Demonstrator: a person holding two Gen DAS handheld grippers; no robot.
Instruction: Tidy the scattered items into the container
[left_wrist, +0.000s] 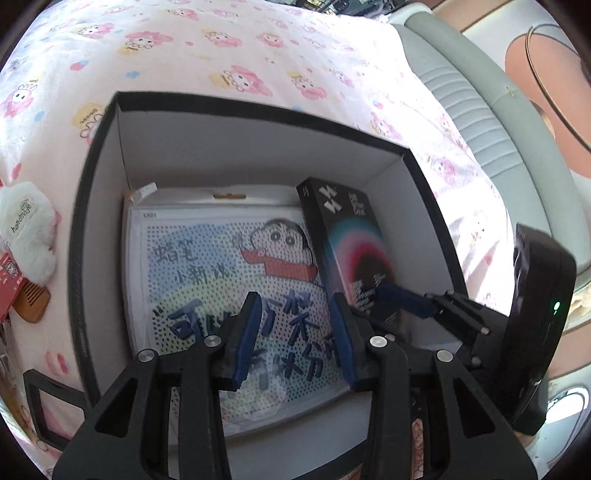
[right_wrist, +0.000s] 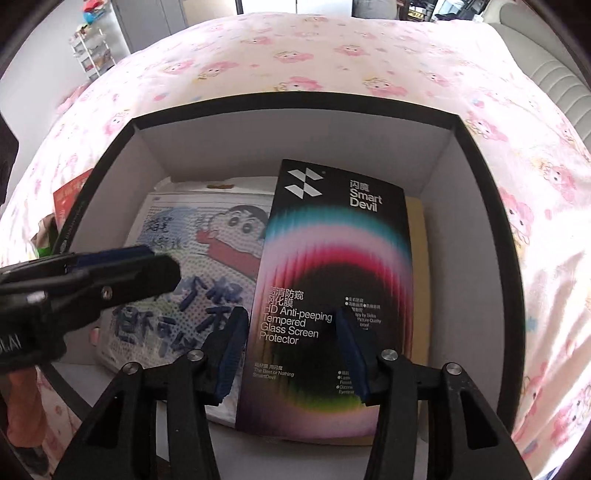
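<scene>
A black box with white inner walls (left_wrist: 236, 155) (right_wrist: 295, 136) sits on a pink cartoon bedsheet. Inside lies a cartoon-printed packet (left_wrist: 221, 280) (right_wrist: 207, 251) and a black Smart Devil screen protector box (left_wrist: 351, 240) (right_wrist: 332, 258). My right gripper (right_wrist: 291, 350) is open, its fingers on either side of the screen protector box, which lies low in the black box. My left gripper (left_wrist: 295, 339) is open and empty above the cartoon packet. The left gripper also shows at the left of the right wrist view (right_wrist: 122, 269).
Outside the box on the left lie a white fluffy item (left_wrist: 29, 236), a wooden comb (left_wrist: 31, 302), a red packet (left_wrist: 9, 280) (right_wrist: 72, 192) and a black frame-like object (left_wrist: 48, 406). A grey padded headboard (left_wrist: 480, 110) borders the bed on the right.
</scene>
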